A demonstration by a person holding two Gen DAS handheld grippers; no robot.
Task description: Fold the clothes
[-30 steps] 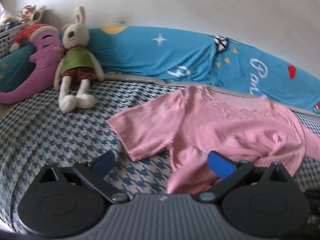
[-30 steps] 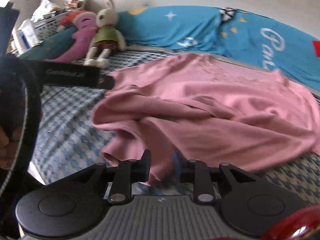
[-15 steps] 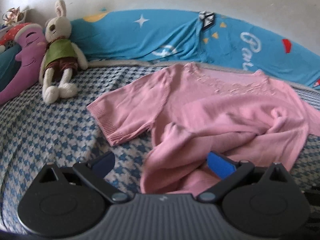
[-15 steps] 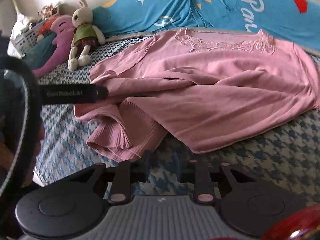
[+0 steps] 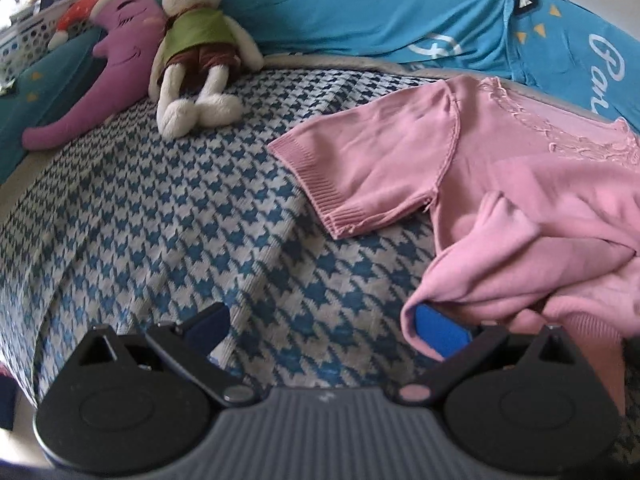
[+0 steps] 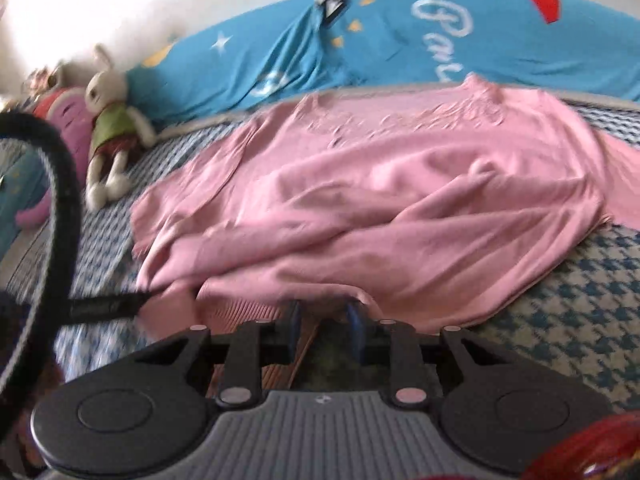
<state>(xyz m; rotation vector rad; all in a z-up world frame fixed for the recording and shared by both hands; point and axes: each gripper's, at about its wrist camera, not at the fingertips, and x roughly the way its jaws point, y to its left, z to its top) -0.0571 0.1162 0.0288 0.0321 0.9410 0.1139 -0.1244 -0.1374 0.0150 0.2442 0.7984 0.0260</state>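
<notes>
Down low, the left gripper (image 5: 322,326) stands wide apart over the checked bedspread (image 5: 160,240), and a fold of the pink top (image 5: 520,200) drapes over its right finger (image 5: 438,330) alone, nothing pinched between the two. The right gripper (image 6: 324,322) shows a narrow gap at the top's near hem, cloth bunched right above the pads; whether they grip it I cannot tell through the blur. Beyond them, the pink top lies rumpled across the bedspread, one short sleeve (image 5: 360,172) spread flat to the left, the lace neckline toward the far side. Further back, a stuffed rabbit (image 5: 196,40) sits beside a purple moon cushion (image 5: 116,64), with a long blue pillow (image 5: 400,20) along the wall.
</notes>
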